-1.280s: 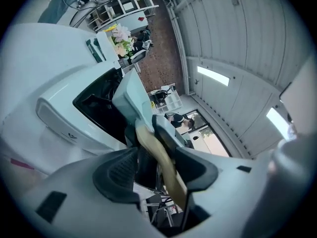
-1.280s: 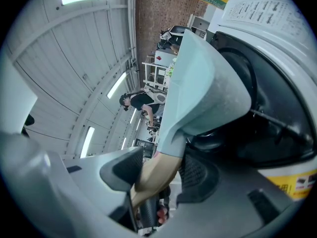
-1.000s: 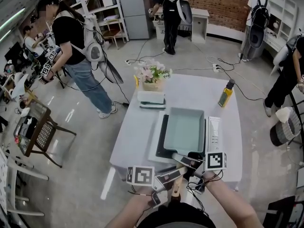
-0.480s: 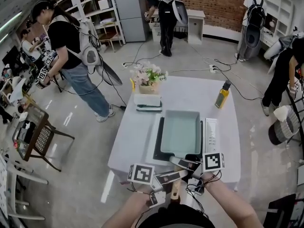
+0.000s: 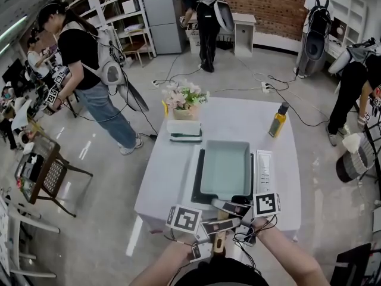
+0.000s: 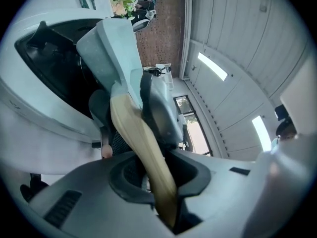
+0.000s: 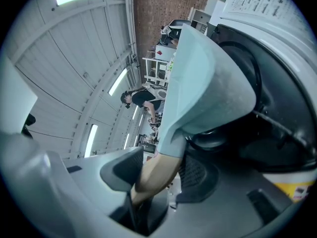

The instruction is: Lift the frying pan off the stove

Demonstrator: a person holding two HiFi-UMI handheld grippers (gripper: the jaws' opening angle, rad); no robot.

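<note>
Pan on stove — flowers behind, bottle back-rt.

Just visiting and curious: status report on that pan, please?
Left hand-held gripper and right hand-held gripper shut on wooden handle. Pan over stove; whether lifted unclear. Bottle, flowers stand well clear.

My left tongs and right tongs are pale grey moulded shells with small dark rectangular slots, and each ends in two black cupped pads with ribbed faces. Low in the head view, each carries a white cube printed with black square markers. Thin black cables loop beside the right one.
</note>
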